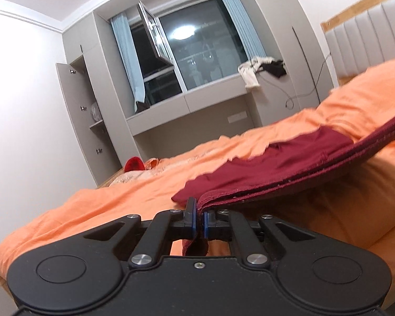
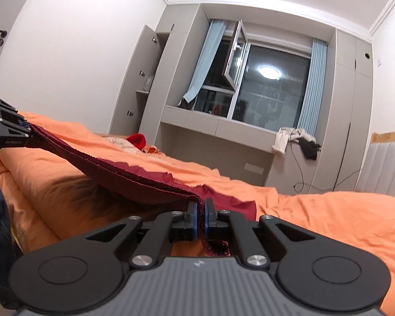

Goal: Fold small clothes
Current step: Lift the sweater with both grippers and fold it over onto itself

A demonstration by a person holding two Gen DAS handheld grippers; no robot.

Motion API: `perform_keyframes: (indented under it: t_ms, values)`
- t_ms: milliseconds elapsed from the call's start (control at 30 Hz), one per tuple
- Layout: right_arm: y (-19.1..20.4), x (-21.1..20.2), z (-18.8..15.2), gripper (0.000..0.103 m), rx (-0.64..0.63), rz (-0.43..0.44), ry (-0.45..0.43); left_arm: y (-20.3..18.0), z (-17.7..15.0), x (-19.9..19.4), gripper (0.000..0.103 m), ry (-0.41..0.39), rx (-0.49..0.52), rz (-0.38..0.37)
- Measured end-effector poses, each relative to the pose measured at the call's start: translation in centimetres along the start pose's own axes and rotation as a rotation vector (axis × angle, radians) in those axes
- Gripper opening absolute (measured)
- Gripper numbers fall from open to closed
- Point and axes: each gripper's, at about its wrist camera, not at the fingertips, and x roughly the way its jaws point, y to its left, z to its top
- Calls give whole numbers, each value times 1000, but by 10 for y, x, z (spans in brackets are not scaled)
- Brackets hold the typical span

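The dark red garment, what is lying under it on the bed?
Under the garment only the orange bedcover shows. Its near edge is lifted between the left gripper and right gripper, with shadowed cover below. Where its far part rests on the bed, whatever lies beneath is hidden.

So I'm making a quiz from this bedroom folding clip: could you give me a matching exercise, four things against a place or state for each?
Things:
1. dark red garment
2. left hand-held gripper
3. window sash
4. white and black clothes

Places or states:
A. swung open into the room
B. heaped on the ledge under the window
C. stretched between both hand-held grippers over the orange bedding
D. shut on one end of the garment's edge

Pairs: 1-C, 2-D, 3-A, 4-B
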Motion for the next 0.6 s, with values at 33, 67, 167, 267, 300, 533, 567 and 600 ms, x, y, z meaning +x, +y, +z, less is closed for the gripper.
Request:
perform_keyframes:
  t_ms: [33, 67, 167, 267, 300, 533, 567, 600]
  values:
    - [0, -8, 2, 5, -1, 2, -10, 2, 2, -8, 5, -12, -7, -4]
    - [0, -16, 5, 5, -2, 5, -20, 2, 4, -15, 5, -25, -9, -6]
    - [0, -34, 12, 5, -10, 4, -43, 5, 8, -30, 5, -36, -19, -28]
    - [-2, -39, 17, 0, -18, -8, -71, 8, 9, -28, 5, -5, -50, -50]
    - [-3, -39, 19, 0, -26, -14, -82, 9, 9, -25, 5, 4, -65, -58]
    - [-5, -2, 13, 0, -35, 71, 30, 7, 6, -12, 5, 4, -80, -62]
    - [-2, 2, 11, 0, -41, 84, 48, 8, 6, -11, 5, 5, -82, -60]
    - [3, 6, 7, 1, -49, 106, 71, 10, 6, -10, 5, 8, -90, -61]
